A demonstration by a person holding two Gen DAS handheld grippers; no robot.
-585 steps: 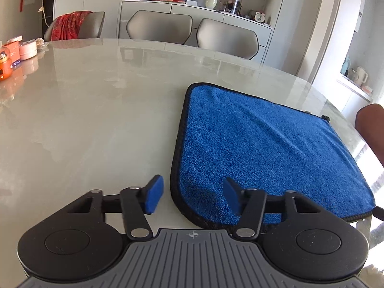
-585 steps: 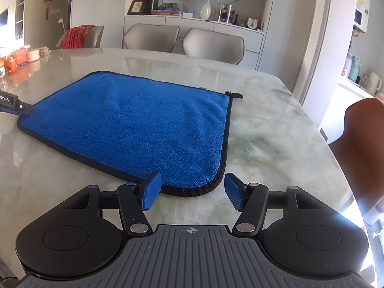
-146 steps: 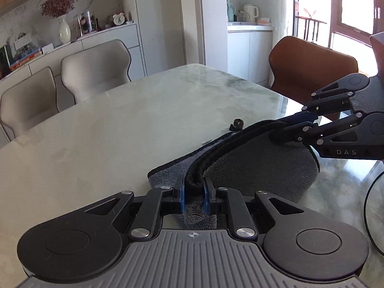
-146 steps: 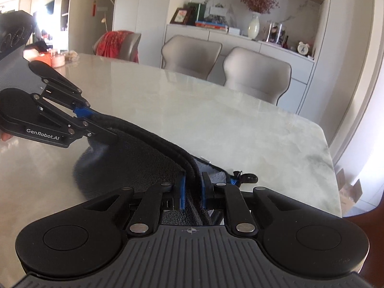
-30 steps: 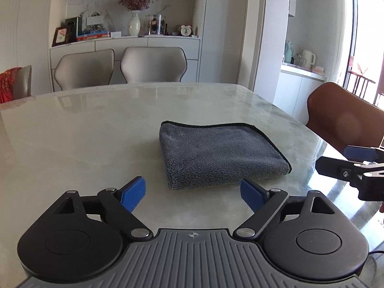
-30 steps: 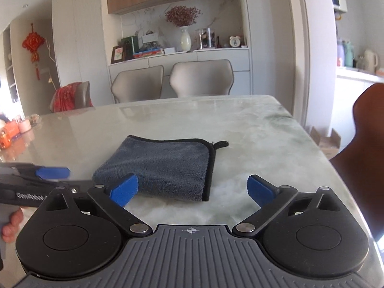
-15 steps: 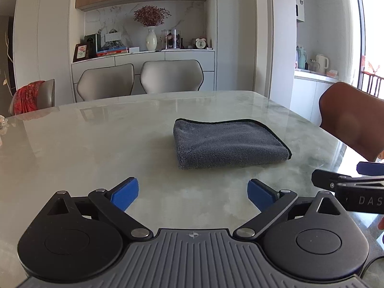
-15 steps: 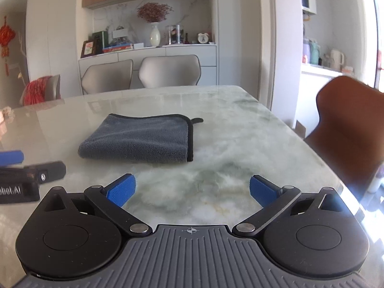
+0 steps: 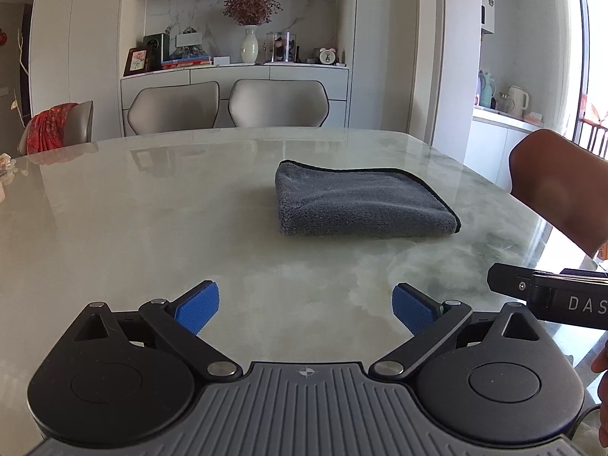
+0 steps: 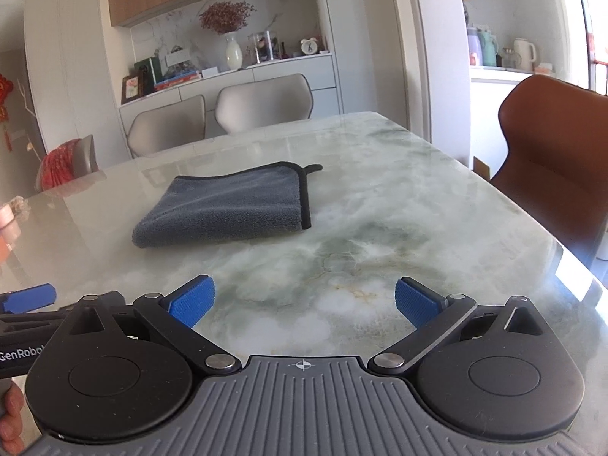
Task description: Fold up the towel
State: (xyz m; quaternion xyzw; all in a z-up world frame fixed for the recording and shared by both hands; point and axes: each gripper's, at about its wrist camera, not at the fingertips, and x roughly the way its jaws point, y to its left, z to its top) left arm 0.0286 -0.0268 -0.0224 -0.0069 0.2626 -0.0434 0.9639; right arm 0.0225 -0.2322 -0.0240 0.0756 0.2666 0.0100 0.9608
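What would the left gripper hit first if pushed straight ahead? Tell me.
Probably the folded towel: the open left gripper points just left of its middle, bare table between. Height is unclear; it may pass above.

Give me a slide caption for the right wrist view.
Folded grey towel lies on the marble table, beyond the open right tool.

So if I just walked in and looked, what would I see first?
Probably the gray towel, folded into a neat bundle and lying alone in the middle of the shiny marble table. Next, the left gripper and right gripper up close, blue pads spread wide, holding nothing.
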